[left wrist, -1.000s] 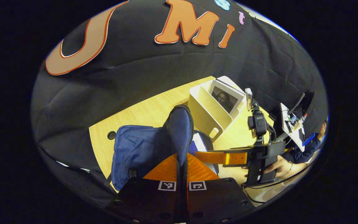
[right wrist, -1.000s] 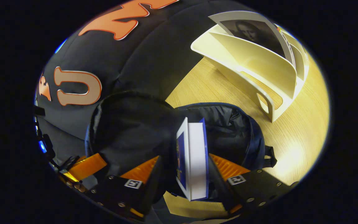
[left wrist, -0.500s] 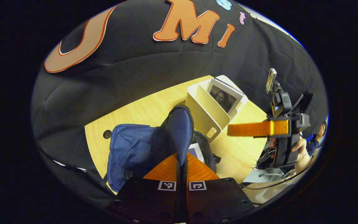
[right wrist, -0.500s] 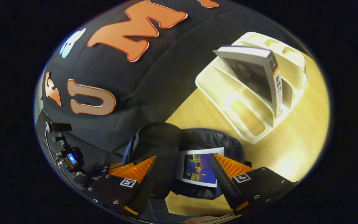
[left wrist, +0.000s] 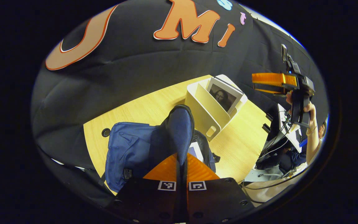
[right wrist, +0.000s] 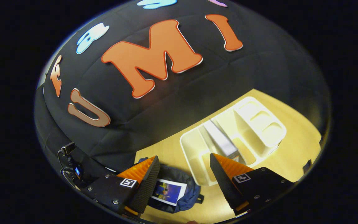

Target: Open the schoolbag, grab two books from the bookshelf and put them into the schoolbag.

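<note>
Schoolbag [left wrist: 129, 146], blue fabric, lies at lower centre on the pale wood-grain tabletop [left wrist: 141, 109], its flap [left wrist: 179, 130] pinched upright by the closed left tongs [left wrist: 181, 161]. A glossy blue-covered book [right wrist: 168, 192] now rests inside it. The right tongs [right wrist: 183, 174], empty with jaws wide apart, have risen since half a second ago and appear at upper right in the left gripper view [left wrist: 270, 82], above the cream plastic bookshelf [left wrist: 208, 109] still holding a portrait-covered book [left wrist: 224, 98].
</note>
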`<state>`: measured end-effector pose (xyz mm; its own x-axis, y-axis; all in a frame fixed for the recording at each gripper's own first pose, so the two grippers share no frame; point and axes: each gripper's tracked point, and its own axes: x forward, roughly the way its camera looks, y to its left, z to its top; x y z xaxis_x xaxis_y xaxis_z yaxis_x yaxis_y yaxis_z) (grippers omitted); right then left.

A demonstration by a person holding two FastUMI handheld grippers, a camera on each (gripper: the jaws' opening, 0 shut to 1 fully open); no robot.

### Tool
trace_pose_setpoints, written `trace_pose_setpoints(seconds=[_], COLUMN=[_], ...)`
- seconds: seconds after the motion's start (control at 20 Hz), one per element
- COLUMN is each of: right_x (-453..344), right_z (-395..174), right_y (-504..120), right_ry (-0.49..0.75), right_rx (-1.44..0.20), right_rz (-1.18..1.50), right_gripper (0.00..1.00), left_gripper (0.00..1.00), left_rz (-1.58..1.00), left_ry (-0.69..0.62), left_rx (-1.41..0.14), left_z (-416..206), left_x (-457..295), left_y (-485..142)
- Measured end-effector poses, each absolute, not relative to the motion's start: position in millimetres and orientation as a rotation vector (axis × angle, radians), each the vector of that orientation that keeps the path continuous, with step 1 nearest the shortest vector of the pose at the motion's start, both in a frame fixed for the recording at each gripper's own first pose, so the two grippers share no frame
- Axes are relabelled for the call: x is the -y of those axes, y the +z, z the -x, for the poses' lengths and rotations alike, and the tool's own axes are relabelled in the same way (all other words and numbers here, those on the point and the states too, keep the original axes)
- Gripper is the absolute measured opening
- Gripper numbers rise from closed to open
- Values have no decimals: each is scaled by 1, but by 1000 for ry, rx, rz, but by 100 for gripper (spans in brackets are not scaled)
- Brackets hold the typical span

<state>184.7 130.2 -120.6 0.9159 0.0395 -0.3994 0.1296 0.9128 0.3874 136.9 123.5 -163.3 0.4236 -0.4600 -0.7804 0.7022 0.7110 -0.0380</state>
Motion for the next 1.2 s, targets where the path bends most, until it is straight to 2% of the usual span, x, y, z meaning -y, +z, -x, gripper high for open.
trace_pose_setpoints(seconds=[0.15, 0.3, 0.85, 1.2], right_x=[-98, -70, -73, -79], right_z=[-197, -207, -264, -288], right_y=[-108, -114, -192, -227], right_ry=[-115, -174, -98, -75], right_rx=[-423, -503, -826, -938], right_rz=[-310, -201, -120, -83], right_gripper=[97, 97, 97, 97], left_gripper=[1, 1, 1, 1], left_rz=[-316, -305, -271, -232], left_ry=[-745, -744, -744, -707], left_rx=[-864, -873, -913, -954], left_z=[-137, -137, -142, -151], left_x=[-123, -125, -130, -140], left_y=[-164, -167, -181, -194])
